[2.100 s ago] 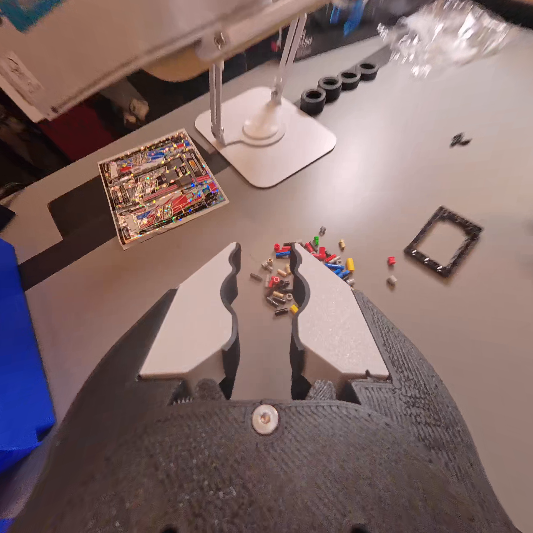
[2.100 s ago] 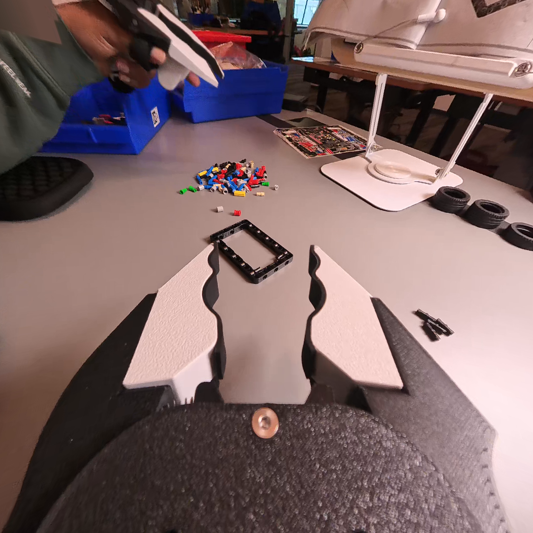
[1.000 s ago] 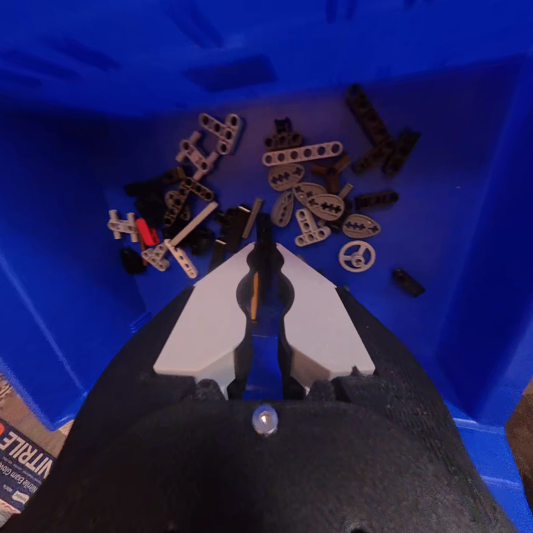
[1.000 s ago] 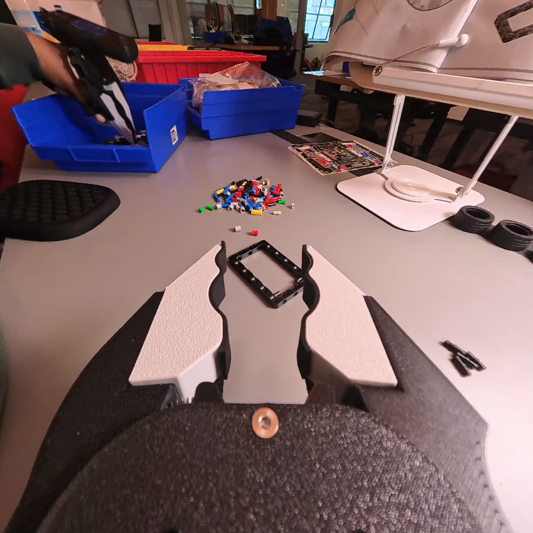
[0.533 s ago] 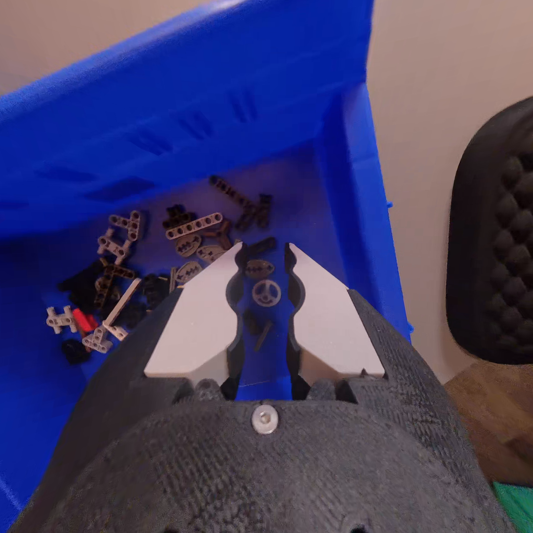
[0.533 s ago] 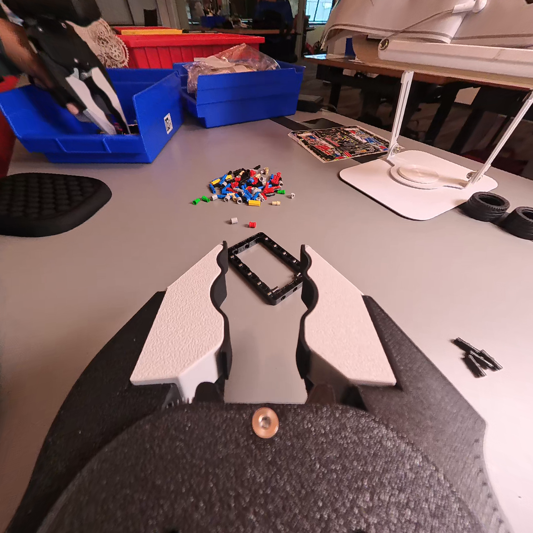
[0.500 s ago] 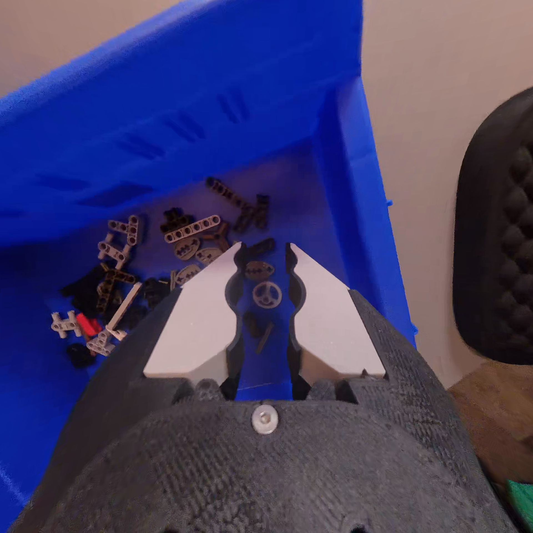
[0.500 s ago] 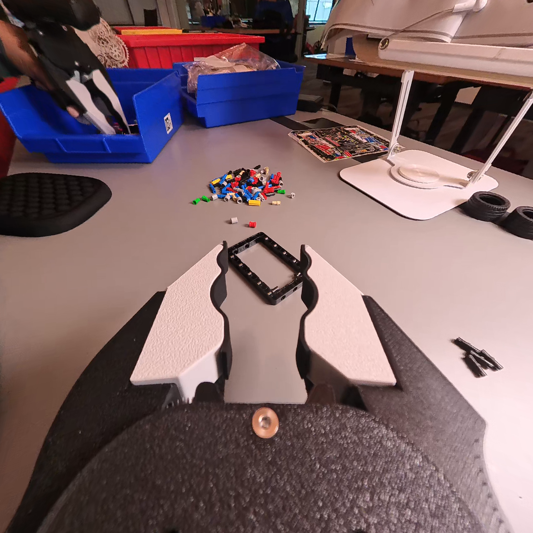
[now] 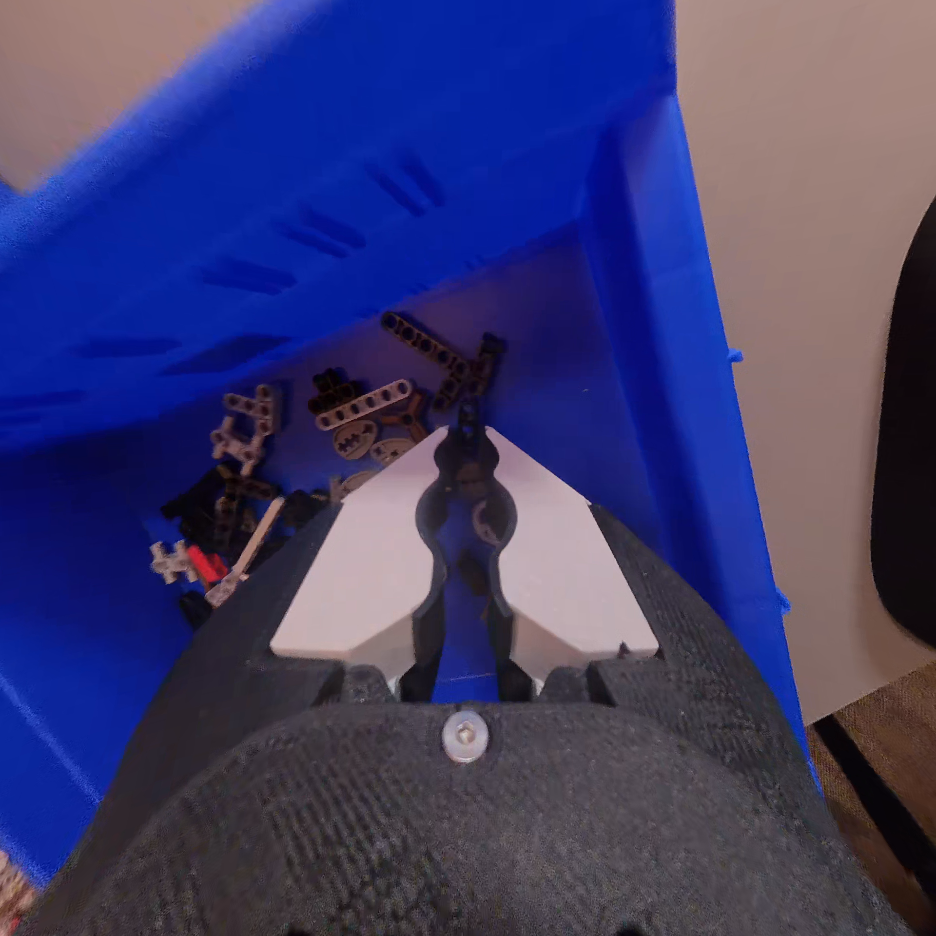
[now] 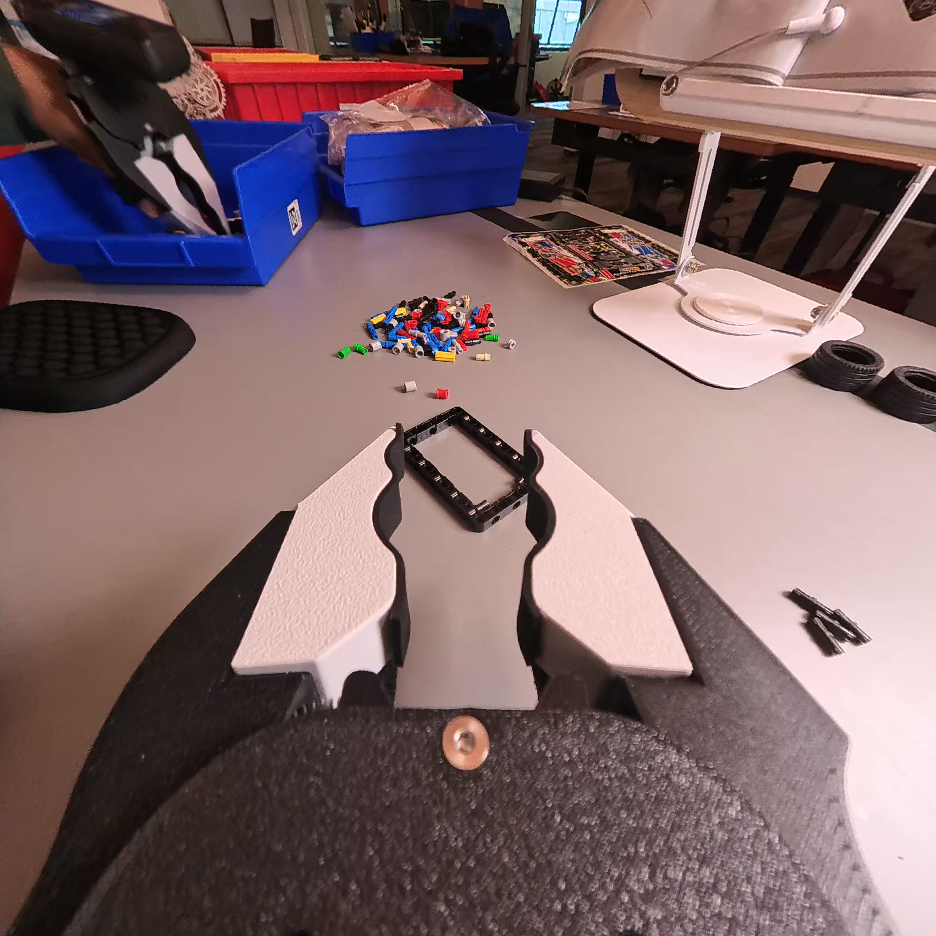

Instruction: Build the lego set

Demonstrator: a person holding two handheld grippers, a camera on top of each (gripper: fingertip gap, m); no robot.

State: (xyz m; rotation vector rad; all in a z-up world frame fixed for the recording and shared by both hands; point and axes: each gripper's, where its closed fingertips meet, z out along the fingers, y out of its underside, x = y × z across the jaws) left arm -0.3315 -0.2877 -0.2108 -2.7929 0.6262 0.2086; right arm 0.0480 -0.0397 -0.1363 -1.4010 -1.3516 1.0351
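Observation:
In the left wrist view my left gripper (image 9: pixel 466 431) is down inside a blue bin (image 9: pixel 633 253) and shut on a small black beam (image 9: pixel 467 418) that sticks out past the tips. Loose grey and black beams (image 9: pixel 364 405) and flat oval parts lie on the bin floor to its left. The right wrist view shows the left gripper (image 10: pixel 202 212) in that bin (image 10: pixel 263 202). My right gripper (image 10: pixel 462 433) is open and empty, low over the table, with a black rectangular frame (image 10: pixel 501 509) lying between and just beyond its fingertips.
A pile of small coloured pins (image 10: pixel 430 329) lies beyond the frame. A few black pins (image 10: pixel 828 625) are at the right. An instruction booklet (image 10: pixel 592 253), a white stand base (image 10: pixel 724 324) and black tyres (image 10: pixel 851 364) sit at the far right. A black pad (image 10: pixel 76 349) is at the left; a second blue bin (image 10: pixel 425 167) is behind. Left tips to right tips: about 45 cm.
My left gripper went from open over the bin's parts to shut on the small black beam near the bin's right corner. My right gripper has stayed over the frame.

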